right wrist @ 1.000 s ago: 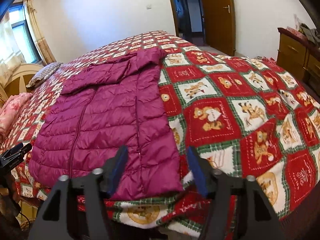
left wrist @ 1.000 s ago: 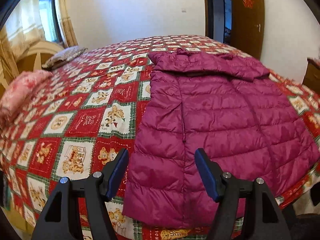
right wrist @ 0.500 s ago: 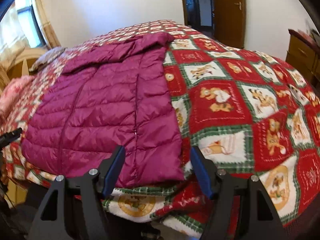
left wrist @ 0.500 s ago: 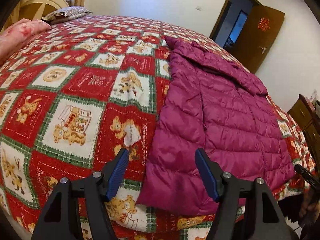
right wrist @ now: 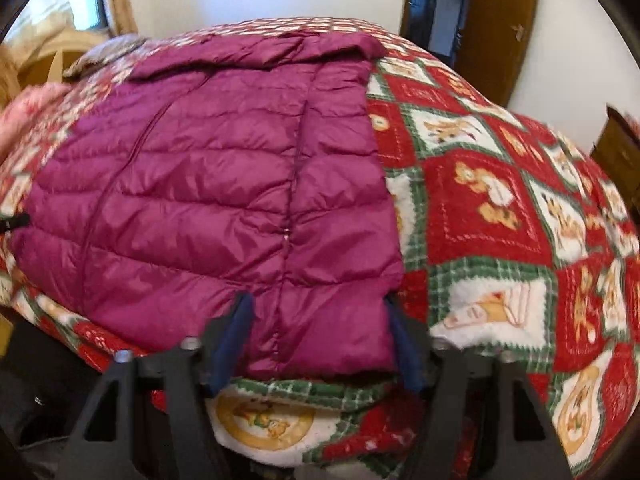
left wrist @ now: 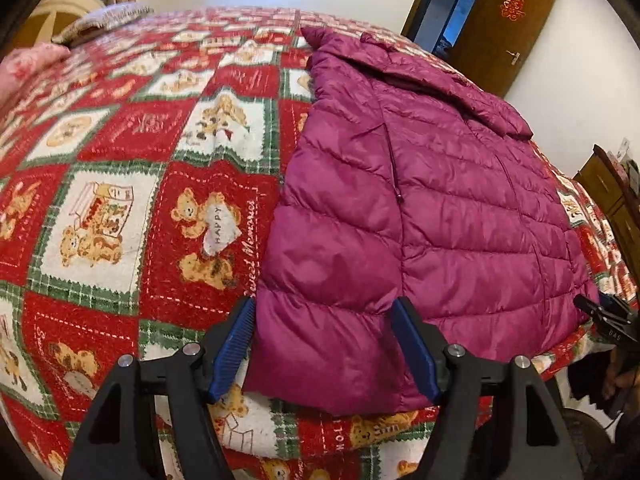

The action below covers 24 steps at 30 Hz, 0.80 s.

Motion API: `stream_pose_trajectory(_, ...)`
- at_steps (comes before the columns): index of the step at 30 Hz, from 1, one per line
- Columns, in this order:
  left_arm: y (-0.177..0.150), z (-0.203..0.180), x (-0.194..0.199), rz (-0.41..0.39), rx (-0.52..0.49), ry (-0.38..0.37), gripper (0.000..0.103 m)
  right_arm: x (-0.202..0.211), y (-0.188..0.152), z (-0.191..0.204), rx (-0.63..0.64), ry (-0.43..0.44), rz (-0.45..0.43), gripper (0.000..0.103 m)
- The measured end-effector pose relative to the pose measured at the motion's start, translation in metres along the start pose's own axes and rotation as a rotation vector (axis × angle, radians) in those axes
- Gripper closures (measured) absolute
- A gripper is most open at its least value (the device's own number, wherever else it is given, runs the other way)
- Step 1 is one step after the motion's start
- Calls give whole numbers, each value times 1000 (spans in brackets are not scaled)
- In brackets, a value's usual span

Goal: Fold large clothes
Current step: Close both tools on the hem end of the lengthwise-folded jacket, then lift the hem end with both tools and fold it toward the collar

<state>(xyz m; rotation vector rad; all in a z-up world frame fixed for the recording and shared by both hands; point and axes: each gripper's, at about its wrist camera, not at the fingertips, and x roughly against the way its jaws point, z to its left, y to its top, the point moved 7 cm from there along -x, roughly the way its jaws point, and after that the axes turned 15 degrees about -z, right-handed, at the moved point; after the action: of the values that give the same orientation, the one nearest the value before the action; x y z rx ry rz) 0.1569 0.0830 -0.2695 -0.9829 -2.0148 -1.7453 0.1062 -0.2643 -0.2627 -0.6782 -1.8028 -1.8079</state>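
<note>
A magenta quilted puffer jacket (left wrist: 420, 208) lies flat on the bed, hem toward me, collar at the far end. It also shows in the right wrist view (right wrist: 208, 184). My left gripper (left wrist: 322, 324) is open, its blue pads on either side of the jacket's near left hem corner. My right gripper (right wrist: 318, 320) is open, its jaws on either side of the near right hem corner. Whether the pads touch the fabric is unclear. The right gripper's tip (left wrist: 600, 312) shows at the far right of the left wrist view.
The bed carries a red, green and white teddy-bear quilt (left wrist: 132, 208). Pillows (left wrist: 104, 20) lie at the far left by a wooden headboard. A brown door (left wrist: 504, 24) stands open at the back right. A wooden dresser (left wrist: 616, 196) stands right of the bed.
Both grippers have moved forward and down to the jacket's hem. The left now frames the left corner and the right frames the right corner. Both stay open.
</note>
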Motion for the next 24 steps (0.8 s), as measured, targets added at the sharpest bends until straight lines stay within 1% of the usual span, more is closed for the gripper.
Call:
stream_pose_trajectory(1,-1,-2,-1,-2,-5,-7,33,-4,-4,3,-20,37,30,80)
stream_pose_trajectory(2,-2,-5,-1,-1,-16,-23,33,-8,-6,3,-52,57,44,82)
stream_pose_trajectory(4,-3,-11,3,-6,-29,-58,59,-8,-5,1,-72,66,40,89)
stream_pose_trajectory(5,0,-11,1,3,-11,-81,83,-2,-2,-1,-97,79,22,90)
stream_pose_trajectory(6,0,-12,2,9,21,-112,84,2,1,-1,-115,93,9,91)
stream_pose_trajectory(7,3,-13,4,-1,43,-137,85,10,7,-2,-143,121,-22,92)
stream_pose_trajectory(9,7,-16,10,-18,50,-156,91,27,19,-3,-186,160,-82,93)
stream_pose_trajectory(10,10,-19,14,-31,55,-168,92,37,27,-5,-221,188,-118,93)
stream_pose_trajectory(12,22,-26,27,-77,70,-219,94,50,38,-7,-276,230,-163,94)
stream_pose_trajectory(14,31,-33,40,-118,54,-240,95,61,46,-8,-316,269,-198,94)
stream_pose_trajectory(17,42,-41,49,-157,47,-265,97,65,49,-7,-305,269,-209,94)
stream_pose_trajectory(20,50,-47,59,-181,59,-351,97,63,49,0,-296,282,-195,95)
stream_pose_trajectory(21,53,-49,65,-196,56,-376,98,60,58,1,-295,294,-196,95)
stream_pose_trajectory(24,67,-52,83,-246,58,-443,98,81,68,3,-279,337,-231,95)
